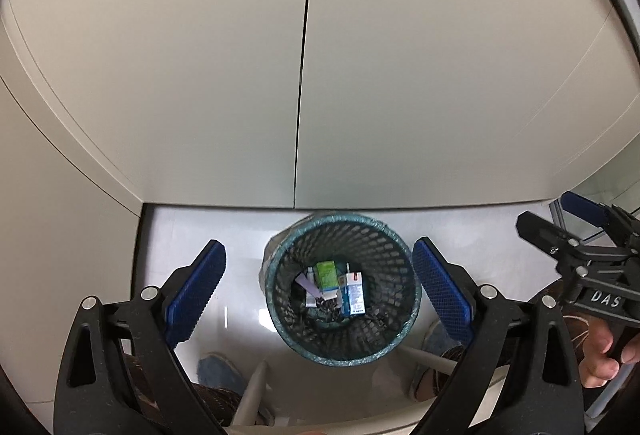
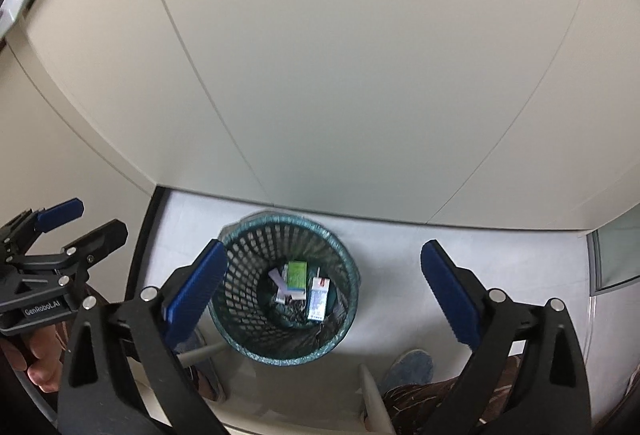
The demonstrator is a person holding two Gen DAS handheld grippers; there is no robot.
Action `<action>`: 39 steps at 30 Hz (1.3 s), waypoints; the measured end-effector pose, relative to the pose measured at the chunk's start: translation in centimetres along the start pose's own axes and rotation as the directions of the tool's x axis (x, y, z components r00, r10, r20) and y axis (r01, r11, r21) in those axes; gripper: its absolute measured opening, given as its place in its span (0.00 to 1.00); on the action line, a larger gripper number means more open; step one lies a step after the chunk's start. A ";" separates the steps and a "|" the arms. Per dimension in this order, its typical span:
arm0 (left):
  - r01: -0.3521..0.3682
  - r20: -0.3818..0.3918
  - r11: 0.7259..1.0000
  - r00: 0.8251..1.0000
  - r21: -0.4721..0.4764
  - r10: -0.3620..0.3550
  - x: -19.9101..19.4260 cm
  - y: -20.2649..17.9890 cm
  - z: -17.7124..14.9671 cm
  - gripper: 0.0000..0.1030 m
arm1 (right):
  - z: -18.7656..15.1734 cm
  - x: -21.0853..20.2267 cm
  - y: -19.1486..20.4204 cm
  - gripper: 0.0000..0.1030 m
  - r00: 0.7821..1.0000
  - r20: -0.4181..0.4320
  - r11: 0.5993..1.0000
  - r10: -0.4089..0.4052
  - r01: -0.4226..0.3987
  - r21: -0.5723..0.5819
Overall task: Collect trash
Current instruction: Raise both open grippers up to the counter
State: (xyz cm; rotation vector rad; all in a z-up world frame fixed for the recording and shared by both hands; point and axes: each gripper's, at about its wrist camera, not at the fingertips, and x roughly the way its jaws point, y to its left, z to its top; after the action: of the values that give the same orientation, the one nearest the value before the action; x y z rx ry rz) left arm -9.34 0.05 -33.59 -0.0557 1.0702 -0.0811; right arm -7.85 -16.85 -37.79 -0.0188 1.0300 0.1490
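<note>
I have both grippers angled steeply down over the waste basket, a dark mesh bin with a thin blue-green liner folded over its rim, standing on the pale floor close to the cream cabinet doors. My left gripper is spread wide, its blue pads on either side of the basket's mouth and high above it, with nothing between them. My right gripper is just as wide and holds nothing; the basket sits below it, nearer its left pad than its right. Each gripper shows at the edge of the other's view, held by a hand on its black handle, beside the basket rather than over it. The trash lies at the bottom of the basket: a green carton, a white-and-blue carton next to it, and a pale lilac scrap against the green one. A blue slipper stands on the floor near the basket.
</note>
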 end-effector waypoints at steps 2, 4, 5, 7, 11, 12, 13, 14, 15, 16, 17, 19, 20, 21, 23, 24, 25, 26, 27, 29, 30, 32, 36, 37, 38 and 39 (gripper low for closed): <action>0.008 0.025 1.000 1.000 0.009 -0.008 -1.4 -0.3 0.5 0.90 | 0.7 -1.6 -0.3 0.91 1.000 0.027 1.000 -0.012 0.012 0.008; 0.000 0.054 1.000 0.999 0.021 -0.001 -2.9 -0.7 1.0 0.90 | 1.3 -3.2 -0.5 0.91 0.998 0.053 1.000 -0.017 0.016 0.012; -0.002 0.064 1.000 0.998 0.024 0.000 -3.6 -0.9 1.2 0.90 | 1.7 -4.0 -0.6 0.91 0.998 0.067 1.000 -0.018 0.017 0.018; -0.002 0.084 1.000 0.996 0.024 0.000 -5.1 -1.1 1.6 0.90 | 2.2 -5.6 -0.9 0.91 0.995 0.093 0.999 -0.024 0.022 0.024; -0.010 0.135 1.000 0.991 0.025 0.006 -8.1 -1.3 2.7 0.90 | 3.4 -9.0 -0.9 0.91 0.987 0.155 0.999 -0.039 0.038 0.010; -0.007 0.151 1.000 0.988 0.024 0.003 -9.0 -1.4 3.0 0.90 | 3.8 -9.9 -0.9 0.91 0.984 0.171 0.999 -0.041 0.040 0.009; 0.001 0.166 1.000 0.986 0.022 -0.005 -9.8 -1.4 3.1 0.90 | 4.0 -10.7 -0.9 0.91 0.982 0.186 0.999 -0.042 0.042 0.007; 0.005 0.181 1.000 0.983 0.022 -0.009 -10.7 -1.4 3.4 0.90 | 4.3 -11.6 -0.9 0.91 0.978 0.203 0.999 -0.045 0.045 0.003; 0.003 0.193 1.000 0.981 0.024 -0.007 -11.5 -1.5 3.7 0.90 | 4.6 -12.3 -0.7 0.91 0.975 0.217 0.999 -0.050 0.051 0.003; 0.003 0.201 1.000 0.979 0.024 -0.008 -12.1 -1.6 4.0 0.90 | 4.9 -13.1 -0.7 0.91 0.971 0.231 0.998 -0.054 0.055 0.004; 0.004 0.213 1.000 0.977 0.023 -0.008 -12.8 -1.6 4.4 0.90 | 5.3 -14.0 -0.7 0.91 0.968 0.245 0.999 -0.052 0.053 0.005; 0.008 0.228 1.000 0.974 0.009 -0.010 -14.1 -1.7 5.3 0.90 | 6.0 -15.3 -0.7 0.91 0.962 0.268 0.998 -0.056 0.057 0.002; 0.011 0.236 1.000 0.972 0.006 -0.012 -14.8 -1.8 5.8 0.90 | 6.4 -15.9 -0.6 0.91 0.958 0.279 0.998 -0.062 0.064 0.000; 0.010 0.249 1.000 0.969 0.005 -0.011 -15.6 -1.9 6.4 0.90 | 6.8 -16.6 -0.6 0.91 0.954 0.292 0.998 -0.063 0.067 -0.005; 0.002 0.273 1.000 0.962 0.005 -0.004 -17.0 -2.2 7.4 0.90 | 7.8 -17.9 -0.5 0.91 0.948 0.313 0.997 -0.064 0.071 -0.010; 0.006 0.281 1.000 0.960 0.004 -0.007 -17.7 -2.3 8.0 0.90 | 8.3 -18.6 -0.6 0.91 0.945 0.320 0.998 -0.062 0.069 -0.011; 0.014 0.290 1.000 0.957 0.004 -0.014 -18.4 -2.4 8.7 0.90 | 9.0 -19.4 -0.7 0.91 0.943 0.328 0.998 -0.057 0.065 -0.012; 0.012 0.295 1.000 0.956 0.002 -0.012 -19.1 -2.4 9.2 0.90 | 9.5 -20.0 -0.7 0.91 0.940 0.335 0.998 -0.054 0.062 -0.014; 0.006 0.303 1.000 0.953 0.002 -0.006 -19.8 -2.6 9.7 0.90 | 10.1 -20.6 -0.8 0.91 0.939 0.340 0.998 -0.053 0.061 -0.015; 0.003 0.317 1.000 0.948 0.006 -0.004 -20.8 -2.9 10.9 0.90 | 11.4 -21.6 -0.9 0.91 0.937 0.347 0.998 -0.045 0.055 -0.017; 0.005 0.322 1.000 0.947 0.006 -0.007 -21.3 -3.1 11.6 0.90 | 12.1 -22.0 -1.0 0.91 0.936 0.349 0.998 -0.044 0.054 -0.019; 0.019 0.334 1.000 0.942 0.009 -0.021 -22.1 -3.4 13.0 0.90 | 13.4 -23.2 -1.2 0.91 0.933 0.357 0.999 -0.035 0.045 -0.020; -0.001 0.369 0.999 0.929 0.041 -0.014 -23.8 -4.4 15.7 0.91 | 16.3 -24.3 -1.1 0.91 0.932 0.361 1.000 -0.018 0.026 -0.017; -0.006 0.374 0.999 0.927 0.049 -0.013 -24.0 -4.6 16.4 0.91 | 17.0 -24.5 -1.2 0.91 0.932 0.362 1.000 -0.013 0.019 -0.015; -0.009 0.376 0.999 0.927 0.050 -0.011 -24.2 -4.7 17.0 0.91 | 17.6 -24.7 -1.2 0.91 0.932 0.361 1.000 -0.010 0.016 -0.014; -0.009 0.377 0.999 0.926 0.048 -0.010 -24.3 -4.7 17.8 0.91 | 18.4 -24.9 -1.3 0.91 0.932 0.362 1.000 -0.010 0.016 -0.013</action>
State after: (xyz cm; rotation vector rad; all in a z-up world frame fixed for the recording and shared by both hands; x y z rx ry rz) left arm -5.54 -2.23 -3.44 -0.0257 0.6814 -0.0929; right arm -4.61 -19.38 -7.10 -0.0120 0.6594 0.1422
